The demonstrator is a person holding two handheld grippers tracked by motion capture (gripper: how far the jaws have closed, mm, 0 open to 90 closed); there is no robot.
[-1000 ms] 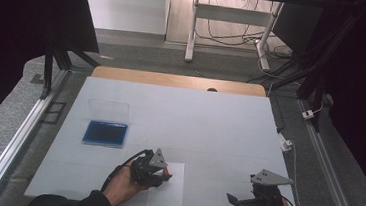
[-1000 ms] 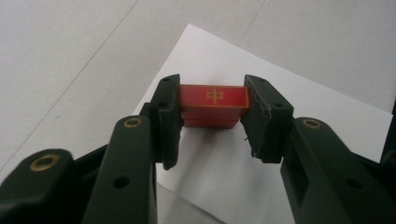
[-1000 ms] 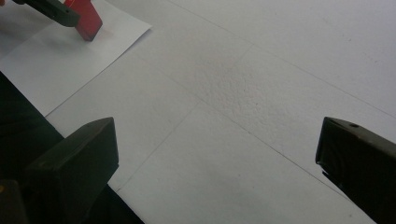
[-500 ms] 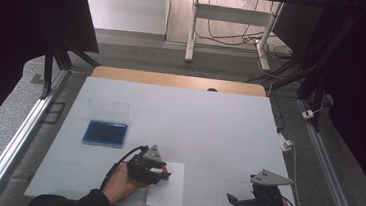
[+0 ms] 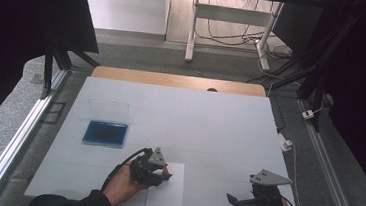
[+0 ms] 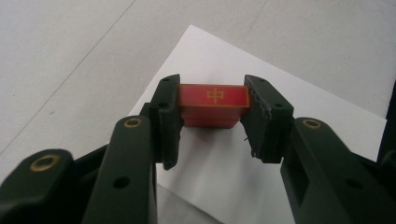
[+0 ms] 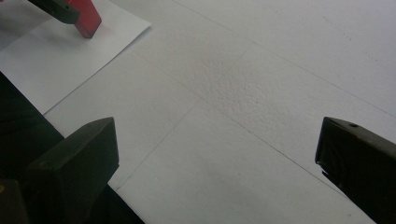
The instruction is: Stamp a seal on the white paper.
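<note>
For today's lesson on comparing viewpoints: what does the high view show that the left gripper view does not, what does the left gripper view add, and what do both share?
High view alone: the blue tray with a clear lid standing behind it, the right gripper with its jaws apart, and the white table as a whole.

Left gripper view alone: the gold cross-like mark and gold border on the red block, and how the two jaws press its ends.

Both: the left gripper shut on the red block, above the sheet of paper.
</note>
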